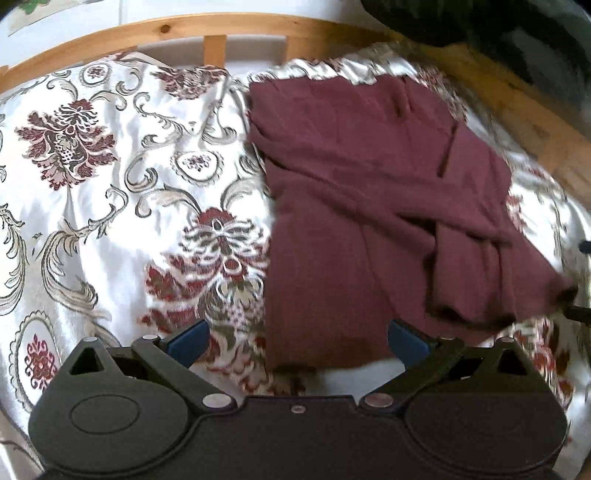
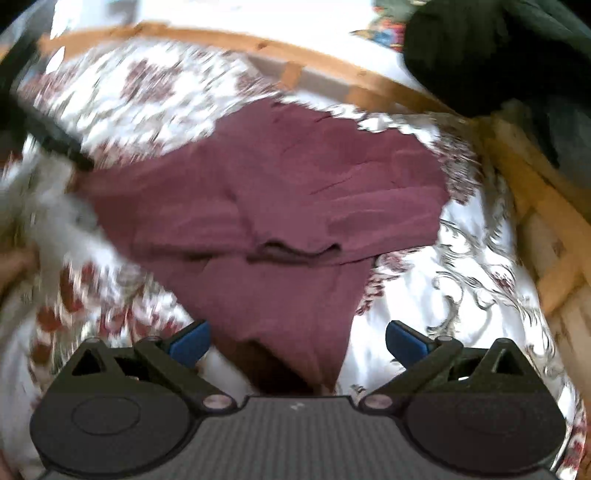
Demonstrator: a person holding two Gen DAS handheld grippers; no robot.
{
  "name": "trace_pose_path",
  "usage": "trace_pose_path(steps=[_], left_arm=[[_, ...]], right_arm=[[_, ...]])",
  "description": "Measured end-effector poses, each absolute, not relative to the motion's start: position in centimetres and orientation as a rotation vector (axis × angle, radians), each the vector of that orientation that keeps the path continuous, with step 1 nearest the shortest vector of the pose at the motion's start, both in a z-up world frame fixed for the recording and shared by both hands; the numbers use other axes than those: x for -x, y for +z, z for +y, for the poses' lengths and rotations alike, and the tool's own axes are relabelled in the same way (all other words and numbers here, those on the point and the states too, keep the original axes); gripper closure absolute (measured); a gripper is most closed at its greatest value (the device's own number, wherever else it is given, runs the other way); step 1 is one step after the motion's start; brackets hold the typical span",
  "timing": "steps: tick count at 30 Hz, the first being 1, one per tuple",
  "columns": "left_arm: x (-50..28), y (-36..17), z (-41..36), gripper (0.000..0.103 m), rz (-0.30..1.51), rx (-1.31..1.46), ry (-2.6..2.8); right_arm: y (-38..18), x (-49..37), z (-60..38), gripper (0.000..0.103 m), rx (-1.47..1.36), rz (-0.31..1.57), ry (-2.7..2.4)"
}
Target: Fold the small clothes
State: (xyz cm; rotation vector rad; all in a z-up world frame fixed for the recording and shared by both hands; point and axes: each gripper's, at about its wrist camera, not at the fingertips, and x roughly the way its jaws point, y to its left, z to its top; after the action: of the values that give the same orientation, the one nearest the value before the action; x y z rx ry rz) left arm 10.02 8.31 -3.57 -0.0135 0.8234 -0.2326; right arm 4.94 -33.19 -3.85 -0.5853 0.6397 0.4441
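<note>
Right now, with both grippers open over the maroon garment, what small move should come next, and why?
Probably lower the right gripper and close it on the near point of the maroon garment. That point lies between its spread fingers, nothing is gripped, and the cloth looks only partly folded, with an overlapped flap. The left gripper is also open at the garment's near edge on the floral bedspread.

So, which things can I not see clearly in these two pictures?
- Right wrist view: the patterned bedspread on the left is smeared by motion blur.
- Right wrist view: the near tip of the maroon garment goes behind the right hand-held gripper.
- Left wrist view: the dark object at top right is cut by the edge.
</note>
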Motion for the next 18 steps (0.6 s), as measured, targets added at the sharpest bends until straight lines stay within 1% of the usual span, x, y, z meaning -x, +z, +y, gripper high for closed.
trace_pose_path(steps=[4,8,13,18], left_arm=[[-9.0,-4.1,7.5,0.001,0.827,-0.056,-0.254],[-8.4,-5.0,5.9,0.001,0.828,-0.167,-0.278],[-8.9,-6.4,3.3,0.001,0.833,-0.380,-0.278],[-9.6,-7.0,1.0,0.000,0.780,-0.545,-0.284]], right_arm=[[-5.9,-4.5,-31.5,0.000,0.731,0.633,0.422],[-7.6,-4.8,-30.7,0.000,0.795,0.624,0.407],[-7.8,-5.1,-30.1,0.000,0.814,0.546,0.352],[-7.7,-5.7,-30.1,0.000,0.818,0.536,0.349]])
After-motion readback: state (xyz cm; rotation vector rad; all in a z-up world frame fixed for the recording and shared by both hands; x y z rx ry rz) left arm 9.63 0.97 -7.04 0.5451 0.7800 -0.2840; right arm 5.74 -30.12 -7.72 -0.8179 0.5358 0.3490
